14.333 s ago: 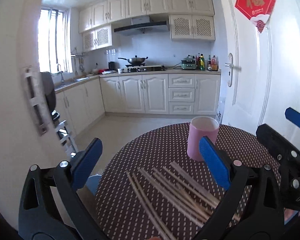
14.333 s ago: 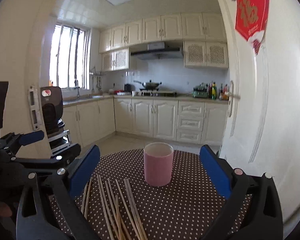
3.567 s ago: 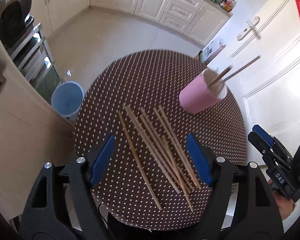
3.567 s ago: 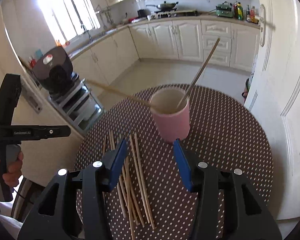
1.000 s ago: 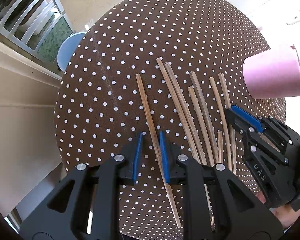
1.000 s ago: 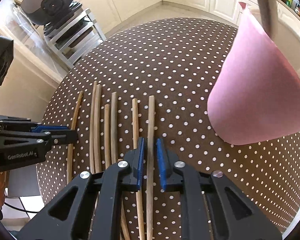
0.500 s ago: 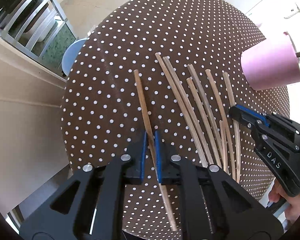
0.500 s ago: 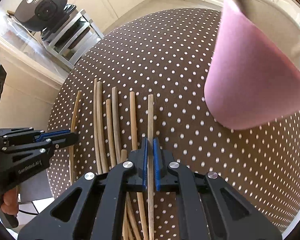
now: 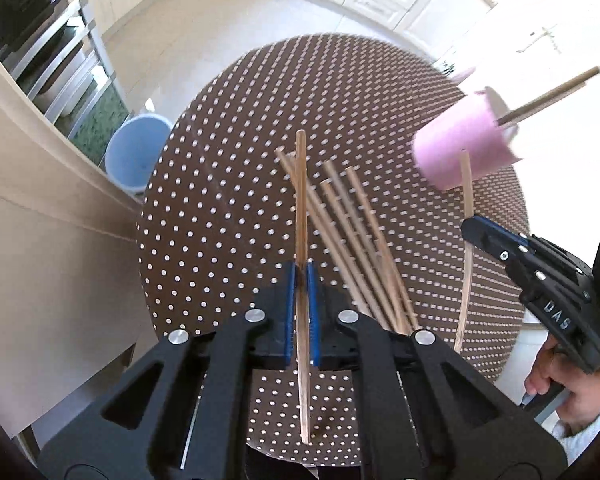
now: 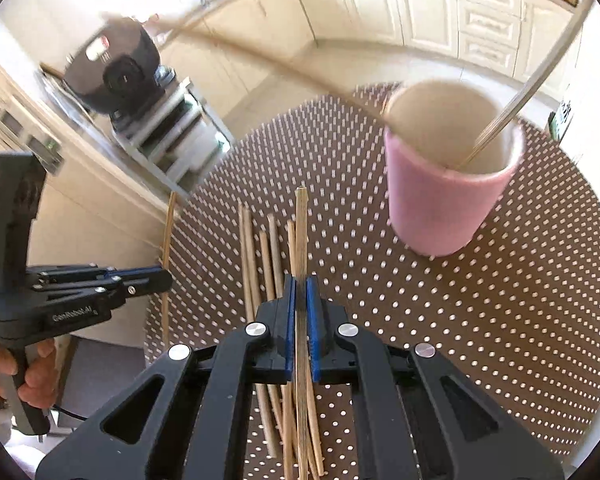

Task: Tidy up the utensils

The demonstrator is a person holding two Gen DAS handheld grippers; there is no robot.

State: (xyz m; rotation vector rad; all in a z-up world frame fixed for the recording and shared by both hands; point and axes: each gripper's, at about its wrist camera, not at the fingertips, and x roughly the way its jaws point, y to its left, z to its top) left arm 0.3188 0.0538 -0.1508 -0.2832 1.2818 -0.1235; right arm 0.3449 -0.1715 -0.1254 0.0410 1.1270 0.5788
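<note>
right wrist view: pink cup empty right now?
No. The pink cup already has two chopsticks leaning out of it, one to each side.

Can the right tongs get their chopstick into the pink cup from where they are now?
Probably yes. The right tongs grip a chopstick, and nothing stands between them and the pink cup; its mouth holds only two chopsticks.

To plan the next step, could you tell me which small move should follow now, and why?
Probably carry both held wooden chopsticks to the pink cylindrical cup: the left gripper and right gripper each clamp one, and two already stand inside.
</note>
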